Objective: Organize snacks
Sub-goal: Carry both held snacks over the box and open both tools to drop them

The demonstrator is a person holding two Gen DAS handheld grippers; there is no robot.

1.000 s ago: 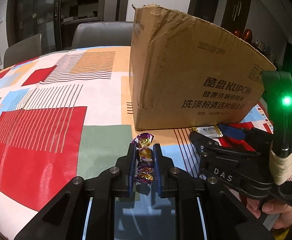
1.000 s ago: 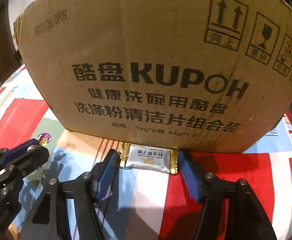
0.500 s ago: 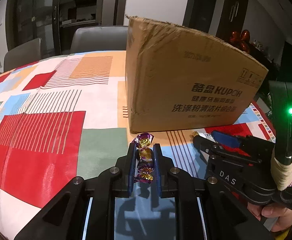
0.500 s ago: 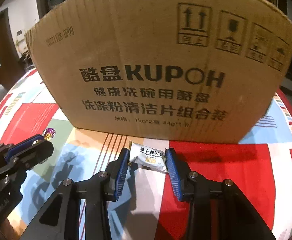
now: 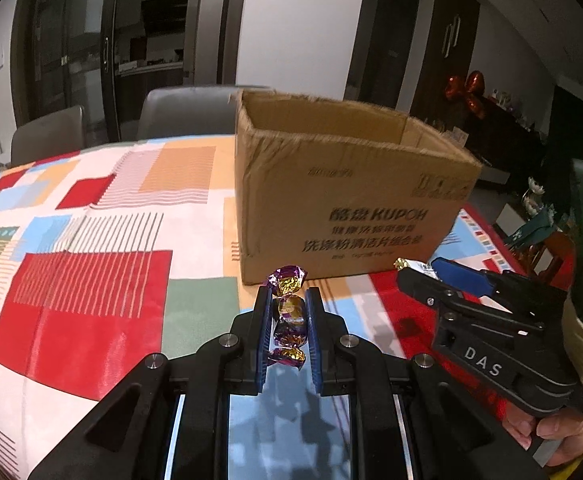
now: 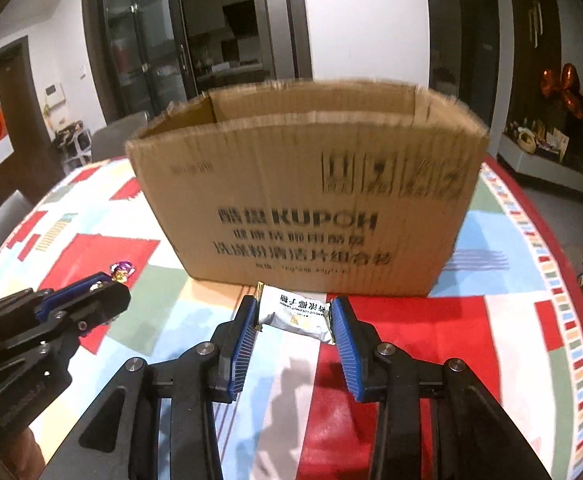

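In the left wrist view my left gripper [image 5: 287, 300] is shut on a purple and gold wrapped candy [image 5: 289, 312], held above the tablecloth in front of an open cardboard box [image 5: 347, 208]. My right gripper [image 6: 295, 312] is shut on a silver snack packet [image 6: 297, 314] with gold ends, lifted off the table before the same box [image 6: 303, 200]. The right gripper [image 5: 423, 276] shows at the right of the left wrist view with the packet [image 5: 415, 266] in it. The left gripper [image 6: 107, 280] with its candy [image 6: 122, 270] appears at the left of the right wrist view.
A round table with a colourful patterned cloth [image 5: 83, 264] carries the box. Grey chairs [image 5: 183, 112] stand behind the table, with dark cabinets and glass doors beyond. A hand [image 5: 551, 436] holds the right gripper's handle at lower right.
The right gripper closed on the silver packet and lifted it off the table. Both grippers rose, so the box's open top now shows. The candy stayed clamped in the left gripper.
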